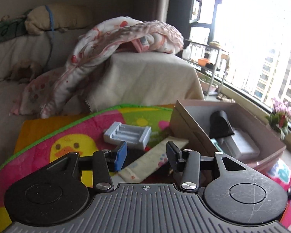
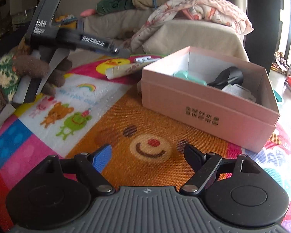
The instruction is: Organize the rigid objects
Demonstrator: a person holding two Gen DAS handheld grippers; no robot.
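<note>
Surface: cartoon play mat (image 2: 149,116) spread in front of a covered sofa (image 1: 149,75), window at the right.
Box: pink box (image 2: 209,104) near the mat's right edge, holding a black object (image 1: 220,124).
Left view only: white battery charger (image 1: 128,135) and cream tube (image 1: 153,160) beside the box.
Left gripper (image 1: 146,154): jaws apart above the tube, holding nothing.
Right gripper (image 2: 147,156): spread wide over bare mat.

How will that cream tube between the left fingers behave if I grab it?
The long cream tube with pink print looks soft-walled, so it probably dents. It lies flat on the mat, unlikely to roll. Probably light; the left gripper is open around it.
</note>
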